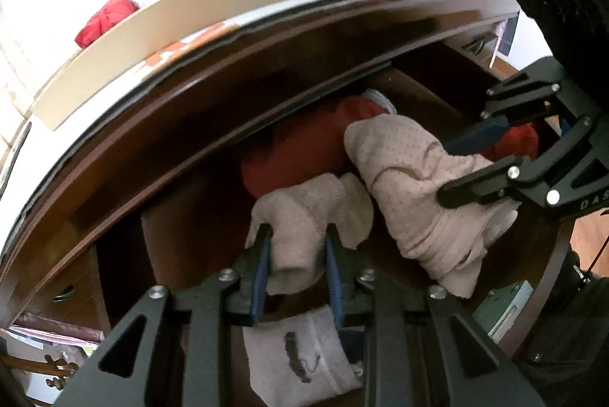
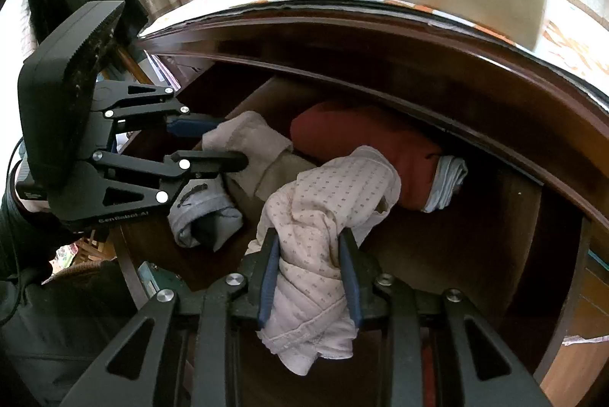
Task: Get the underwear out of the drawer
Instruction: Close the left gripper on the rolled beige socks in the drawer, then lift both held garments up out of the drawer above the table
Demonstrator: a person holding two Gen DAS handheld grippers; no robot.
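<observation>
Handling: both pieces are light, limp cloth with no stiffness. They bunch wherever I pinch and the rest hangs free. A mid-bundle pinch looks secure; an edge pinch would likely slide out or trail fabric over the drawer [image 2: 525, 216] front. Loose tails could snag on the red folded garment [image 2: 365, 136] lying beyond my fingertips.

Right gripper [image 2: 310, 273]: jaws clamped on the dotted underwear [image 2: 327, 201]. It is pale cream with a small regular dot print and a stitched hem. It is gathered between my pads, one lobe bulging ahead of the tips and a tail drooping below them, above the drawer floor.

Left gripper [image 1: 298, 273]: jaws clenched on the beige knit piece [image 1: 304, 216], plain oatmeal colour with a ribbed texture. It is bunched just ahead of my tips, with a short fold hanging between the pads.

A white folded item with a dark mark [image 1: 300, 357] lies below my left fingers, untouched.

Judgement: both pieces are gripped but still over the drawer, so the lift-out is not complete.
</observation>
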